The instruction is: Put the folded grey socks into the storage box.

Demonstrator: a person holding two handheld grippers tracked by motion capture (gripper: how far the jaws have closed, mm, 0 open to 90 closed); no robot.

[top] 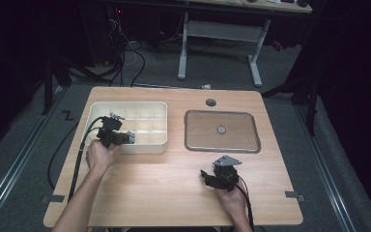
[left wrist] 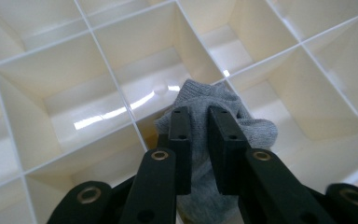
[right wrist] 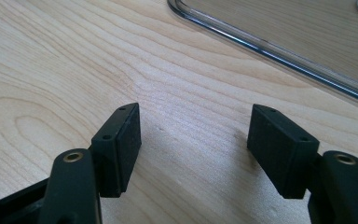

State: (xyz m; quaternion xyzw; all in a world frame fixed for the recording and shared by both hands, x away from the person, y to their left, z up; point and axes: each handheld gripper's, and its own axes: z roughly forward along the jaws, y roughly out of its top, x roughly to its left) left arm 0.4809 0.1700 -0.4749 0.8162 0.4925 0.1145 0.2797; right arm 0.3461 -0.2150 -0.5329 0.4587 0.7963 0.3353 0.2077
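Sock (left wrist: 200,121), grey and knitted, is pinched between the two black jaws of the left gripper (left wrist: 199,122), which are drawn close together on a fold of it. Its lower part runs down behind the jaws and out of the left gripper view, so its full shape cannot be made out; in the high view it is only a small grey patch at the left gripper (top: 125,137), too small to read. The held end hangs over a dividing wall near the front of the white compartment box (left wrist: 51,70), and which cell the rest sits in cannot be told. The cells that can be seen past the sock show only their glossy bare floors.

Nearer the person, the right gripper (right wrist: 193,135) rests over bare wood of the table (right wrist: 51,56), its jaws standing wide apart with nothing between them. Beyond it lies the clear lid (right wrist: 279,44), flat on the table and cut off by the edge of the right gripper view; in the high view the clear lid (top: 222,131) lies just right of the box, apart from it.
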